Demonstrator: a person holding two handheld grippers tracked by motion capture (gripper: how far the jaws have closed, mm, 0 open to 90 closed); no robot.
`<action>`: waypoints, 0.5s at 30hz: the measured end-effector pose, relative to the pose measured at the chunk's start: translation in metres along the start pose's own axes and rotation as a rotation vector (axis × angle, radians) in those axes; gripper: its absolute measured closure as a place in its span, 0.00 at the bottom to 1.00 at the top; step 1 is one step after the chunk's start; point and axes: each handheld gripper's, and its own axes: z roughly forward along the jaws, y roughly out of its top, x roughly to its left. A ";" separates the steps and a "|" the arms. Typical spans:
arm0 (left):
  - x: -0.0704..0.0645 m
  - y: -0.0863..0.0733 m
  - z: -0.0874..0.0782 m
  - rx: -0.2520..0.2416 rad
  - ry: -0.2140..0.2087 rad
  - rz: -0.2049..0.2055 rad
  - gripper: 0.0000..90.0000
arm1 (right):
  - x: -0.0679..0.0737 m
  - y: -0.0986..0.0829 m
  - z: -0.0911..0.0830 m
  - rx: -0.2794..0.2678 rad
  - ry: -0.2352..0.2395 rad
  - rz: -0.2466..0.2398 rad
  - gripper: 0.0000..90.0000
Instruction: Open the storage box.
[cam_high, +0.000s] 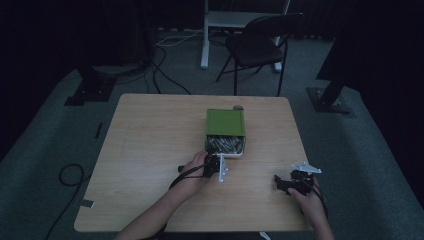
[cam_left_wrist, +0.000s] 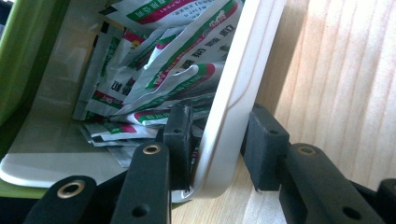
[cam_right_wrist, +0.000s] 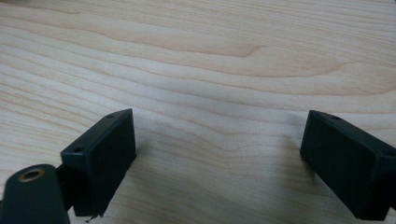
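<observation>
Dim room, pale wooden table (cam_high: 150, 165): at its middle sits a white box (cam_left_wrist: 236, 88) half under a green lid (cam_high: 225, 121), packed with red-and-green printed packets (cam_left_wrist: 182, 60).

I hold my left gripper (cam_high: 216, 165) at the box's near edge, on the side facing me. Its jaws straddle the white wall, one inside against the packets, the other outside over the wood. The outer jaw stands a little off the wall, so the jaws are apart rather than clamped.

My right gripper (cam_high: 285, 184) rests well to the right of the box, over bare wood, its jaws spread wide and holding nothing.

As I judge it, the step in hand is gripping this wall to slide or steady the box. To do it well, I should seat the wall deep between the jaws, keep the inner jaw from pinching a packet, close squarely, then pull level so the box does not tip or shed its lid.
</observation>
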 end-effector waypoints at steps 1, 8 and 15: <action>-0.001 0.000 0.000 -0.001 0.002 0.002 0.74 | 0.000 0.000 0.000 0.000 0.000 0.000 0.11; -0.003 0.001 -0.004 -0.005 -0.006 0.000 0.74 | 0.000 0.000 0.000 0.000 0.000 -0.001 0.11; -0.006 0.002 -0.009 0.001 -0.011 0.003 0.74 | 0.000 0.000 0.000 0.000 0.000 -0.001 0.11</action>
